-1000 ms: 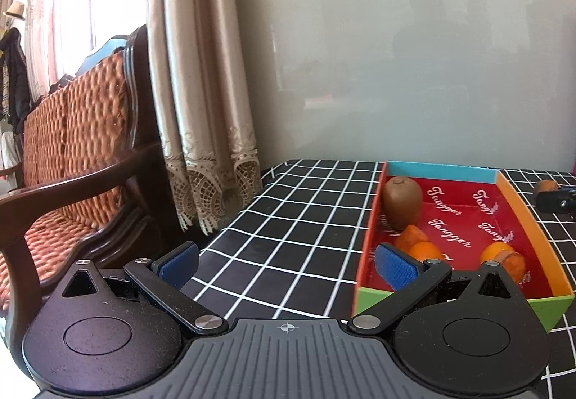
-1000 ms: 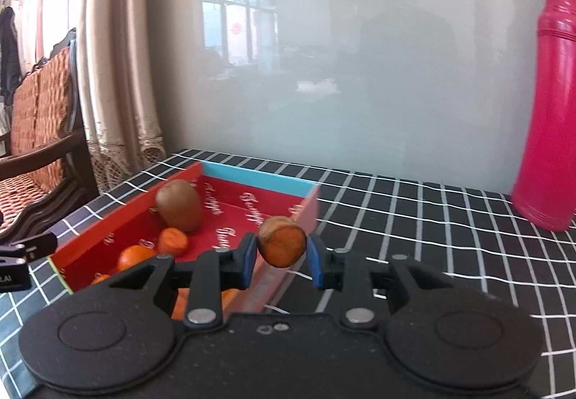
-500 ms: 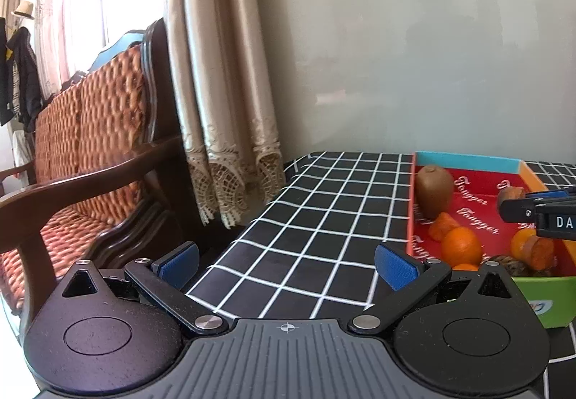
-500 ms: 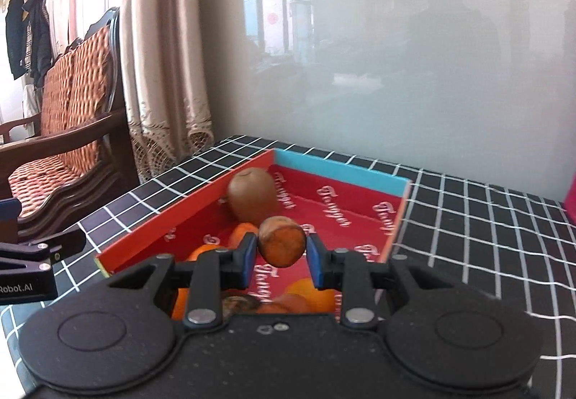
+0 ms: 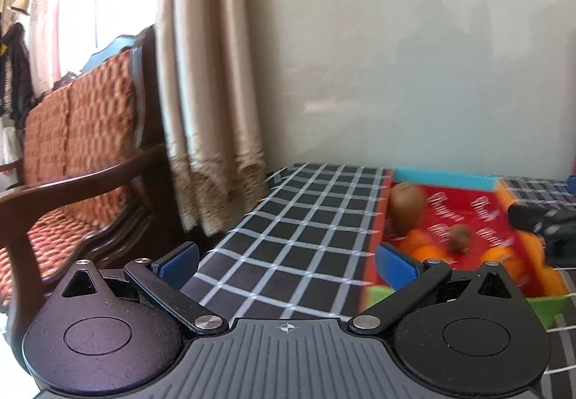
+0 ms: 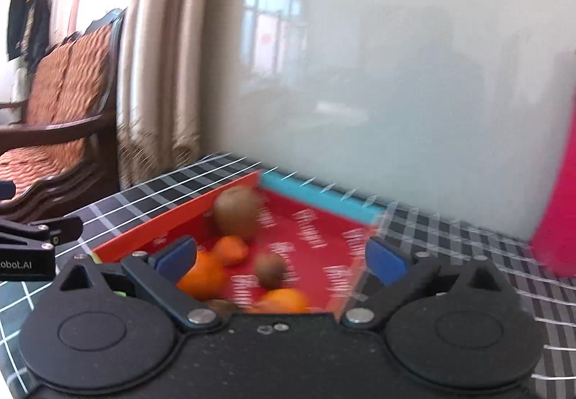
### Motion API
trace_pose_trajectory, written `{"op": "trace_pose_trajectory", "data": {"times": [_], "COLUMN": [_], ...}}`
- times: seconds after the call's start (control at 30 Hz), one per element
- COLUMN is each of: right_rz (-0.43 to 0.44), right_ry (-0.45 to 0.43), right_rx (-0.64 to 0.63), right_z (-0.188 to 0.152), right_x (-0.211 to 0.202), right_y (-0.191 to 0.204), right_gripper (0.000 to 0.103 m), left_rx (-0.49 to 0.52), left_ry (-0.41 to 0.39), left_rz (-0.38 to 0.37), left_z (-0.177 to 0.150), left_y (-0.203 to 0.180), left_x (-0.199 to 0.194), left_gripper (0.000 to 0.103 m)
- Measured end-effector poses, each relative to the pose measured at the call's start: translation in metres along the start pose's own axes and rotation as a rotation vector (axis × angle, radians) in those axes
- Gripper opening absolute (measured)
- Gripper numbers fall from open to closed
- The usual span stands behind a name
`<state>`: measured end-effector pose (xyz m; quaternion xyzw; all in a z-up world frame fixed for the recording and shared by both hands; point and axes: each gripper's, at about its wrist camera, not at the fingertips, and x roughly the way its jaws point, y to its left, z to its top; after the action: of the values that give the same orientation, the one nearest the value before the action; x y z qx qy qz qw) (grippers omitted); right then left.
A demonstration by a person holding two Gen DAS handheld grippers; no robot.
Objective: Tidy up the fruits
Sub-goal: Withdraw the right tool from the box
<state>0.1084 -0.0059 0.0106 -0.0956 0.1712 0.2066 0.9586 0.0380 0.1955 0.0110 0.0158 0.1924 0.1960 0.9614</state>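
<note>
A red cardboard tray point(image 6: 230, 191) with a blue far wall and a green near corner point(image 5: 374, 294) lies on the checked tablecloth. In it are a large kiwi point(image 6: 235, 215), several oranges point(image 6: 201, 273) and a small brown fruit point(image 6: 269, 269) lying loose on the red floor. My right gripper point(image 6: 282, 256) hovers over the tray, its jaws opening wide; the small brown fruit shows in the gap below, untouched by the pads. My left gripper point(image 5: 286, 260) stands open over the cloth left of the tray, holding nothing. The small brown fruit point(image 5: 460, 237) and kiwi point(image 5: 406, 206) also show there.
A black-and-white checked cloth point(image 5: 288, 219) covers the table, which stands against a pale wall. A wooden sofa with orange cushions point(image 5: 72, 154) and a beige curtain point(image 5: 212, 111) lie to the left. A tall pink bottle point(image 6: 561, 204) stands at the right.
The right gripper carried the small brown fruit over the tray and let it go; its jaws now stand wide and the fruit lies in the tray. The left view swung slightly.
</note>
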Motion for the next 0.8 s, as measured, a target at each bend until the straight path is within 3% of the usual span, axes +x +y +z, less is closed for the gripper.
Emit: {"op": "trace_pose_trajectory", "data": {"times": [0.2, 0.47, 0.6, 0.8], "right_rz": [-0.142, -0.235, -0.272, -0.288], "right_ry": [-0.05, -0.011, -0.019, -0.055], "right_rx": [0.138, 0.136, 0.126, 0.127], "right_z": [-0.003, -0.037, -0.051, -0.075], "right_x": [-0.04, -0.094, -0.124, -0.154], "right_y": [-0.071, -0.118, -0.132, -0.134], "right_gripper": [0.103, 0.103, 0.103, 0.103], "left_rx": [0.015, 0.002, -0.001, -0.012], "left_ry": [-0.03, -0.032, -0.074, -0.151], "left_rz": [-0.1, -0.227, -0.238, -0.206], "left_z": [0.01, 0.008, 0.002, -0.013], "left_y": [-0.051, -0.117, -0.135, -0.131], "left_x": [-0.019, -0.05, -0.076, -0.109], "left_gripper": [0.103, 0.103, 0.103, 0.103]}}
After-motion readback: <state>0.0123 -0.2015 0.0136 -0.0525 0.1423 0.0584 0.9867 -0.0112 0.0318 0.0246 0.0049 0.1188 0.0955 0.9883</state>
